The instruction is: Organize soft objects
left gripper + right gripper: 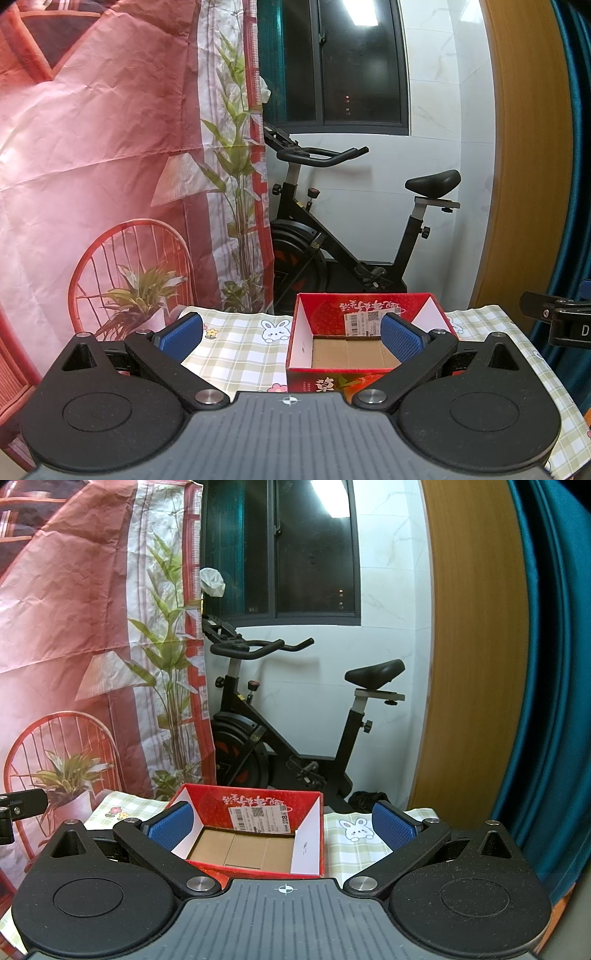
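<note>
Both tools hover above the near edge of the checked-cloth surface [240,343] as I watch remotely: my left gripper [291,332] and right gripper [282,825] each stand spread wide, blue pads well apart, gripping nothing. Between them, toward the far edge of the surface, sits the red cardboard box [365,332], open-topped and showing only its bare brown floor. No soft objects appear in either view, so I cannot tell where they lie; they may be below or beside the cameras. The risk I see: reaching blind for them could knock the light box off the far edge, or snag and drag the cloth beneath it. Behind the surface stand an exercise bike [295,716], a printed backdrop [110,166] and a teal curtain [546,664], none blocking the box.
</note>
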The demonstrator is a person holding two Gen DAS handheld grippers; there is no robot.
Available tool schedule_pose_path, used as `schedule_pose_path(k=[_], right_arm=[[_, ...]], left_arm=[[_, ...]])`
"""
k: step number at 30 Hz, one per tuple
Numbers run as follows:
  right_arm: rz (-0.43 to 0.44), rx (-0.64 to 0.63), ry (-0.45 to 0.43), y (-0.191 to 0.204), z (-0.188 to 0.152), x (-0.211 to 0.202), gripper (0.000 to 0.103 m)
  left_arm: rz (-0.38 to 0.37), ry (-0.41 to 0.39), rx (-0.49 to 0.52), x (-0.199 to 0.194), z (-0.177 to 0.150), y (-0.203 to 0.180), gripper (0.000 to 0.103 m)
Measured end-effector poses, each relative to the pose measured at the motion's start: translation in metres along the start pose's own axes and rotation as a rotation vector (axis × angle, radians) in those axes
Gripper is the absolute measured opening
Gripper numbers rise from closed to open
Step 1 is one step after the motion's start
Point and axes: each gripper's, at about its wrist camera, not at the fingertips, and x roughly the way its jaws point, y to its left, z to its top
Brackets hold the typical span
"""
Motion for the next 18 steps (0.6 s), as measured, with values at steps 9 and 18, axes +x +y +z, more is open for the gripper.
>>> schedule_pose_path(k=[9, 18], right_arm=[[0.0, 0.0, 0.0, 0.0004, 0.0012, -0.0023, 0.103], [0.021, 0.013, -0.001, -0.0038, -0.0021, 0.0023, 0.103]], left_arm=[[-0.001, 0.003, 0.0, 0.0007, -0.0005, -0.0019, 0.103], [-0.013, 0.005, 0.002, 0.0042, -0.0044, -0.0007, 0.103]])
